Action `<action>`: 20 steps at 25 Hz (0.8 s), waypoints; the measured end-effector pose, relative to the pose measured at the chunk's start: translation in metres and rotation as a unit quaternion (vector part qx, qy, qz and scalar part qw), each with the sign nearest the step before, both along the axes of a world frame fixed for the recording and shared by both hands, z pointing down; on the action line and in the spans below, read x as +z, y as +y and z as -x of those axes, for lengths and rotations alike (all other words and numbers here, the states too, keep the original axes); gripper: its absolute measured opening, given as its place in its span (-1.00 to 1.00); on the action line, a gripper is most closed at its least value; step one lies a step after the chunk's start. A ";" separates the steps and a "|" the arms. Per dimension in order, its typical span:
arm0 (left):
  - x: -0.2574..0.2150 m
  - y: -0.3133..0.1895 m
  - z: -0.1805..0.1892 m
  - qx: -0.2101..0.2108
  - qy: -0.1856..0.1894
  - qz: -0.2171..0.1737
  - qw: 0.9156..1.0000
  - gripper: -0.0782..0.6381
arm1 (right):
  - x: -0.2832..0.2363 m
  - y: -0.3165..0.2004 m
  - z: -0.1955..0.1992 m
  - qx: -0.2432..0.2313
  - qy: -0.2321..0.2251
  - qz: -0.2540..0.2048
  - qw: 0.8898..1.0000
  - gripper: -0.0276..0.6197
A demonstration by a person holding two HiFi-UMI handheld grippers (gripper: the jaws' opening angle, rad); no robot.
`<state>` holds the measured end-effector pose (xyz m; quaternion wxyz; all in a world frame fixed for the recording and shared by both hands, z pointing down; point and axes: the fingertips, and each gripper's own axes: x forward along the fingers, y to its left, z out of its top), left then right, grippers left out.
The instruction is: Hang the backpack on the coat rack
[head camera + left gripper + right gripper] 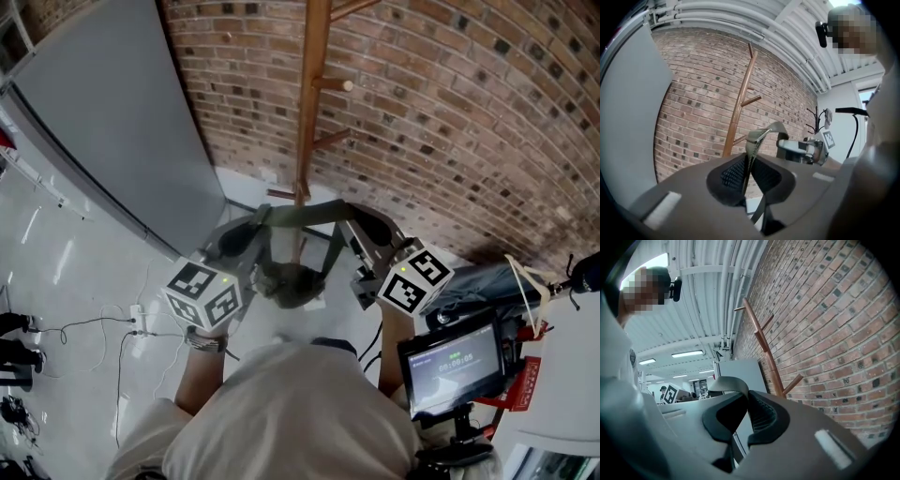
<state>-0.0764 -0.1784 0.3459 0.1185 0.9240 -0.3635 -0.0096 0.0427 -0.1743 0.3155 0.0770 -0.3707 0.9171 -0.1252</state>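
Note:
An olive-grey backpack [289, 281] hangs by its top strap [305, 215], stretched between my two grippers in the head view. The left gripper [242, 236] is shut on the strap's left end, the right gripper [363, 231] on its right end. Just beyond the strap stands the wooden coat rack [313, 94] against a brick wall, with pegs sticking out to the right. In the left gripper view the strap [758, 137] rises out of the shut left gripper [748, 165], with the rack [738, 106] behind. In the right gripper view the strap [726, 382] curls left from the right gripper [746, 405], near the rack [765, 348].
A large grey panel [103, 103] leans on the wall left of the rack. Cables and a power strip [137, 320] lie on the white floor at left. A screen on a stand [452, 364] sits close at my right. A black coat stand [816, 119] stands farther off.

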 end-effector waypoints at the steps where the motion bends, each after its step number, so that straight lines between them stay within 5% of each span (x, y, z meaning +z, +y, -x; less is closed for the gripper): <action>1: 0.001 -0.001 0.002 0.003 0.000 0.000 1.000 -0.72 | 0.000 0.000 0.002 0.002 -0.003 0.001 1.000 -0.89; 20: 0.034 -0.025 0.015 -0.002 -0.002 0.045 0.999 -0.72 | 0.033 -0.033 0.015 -0.008 -0.022 0.054 0.998 -0.89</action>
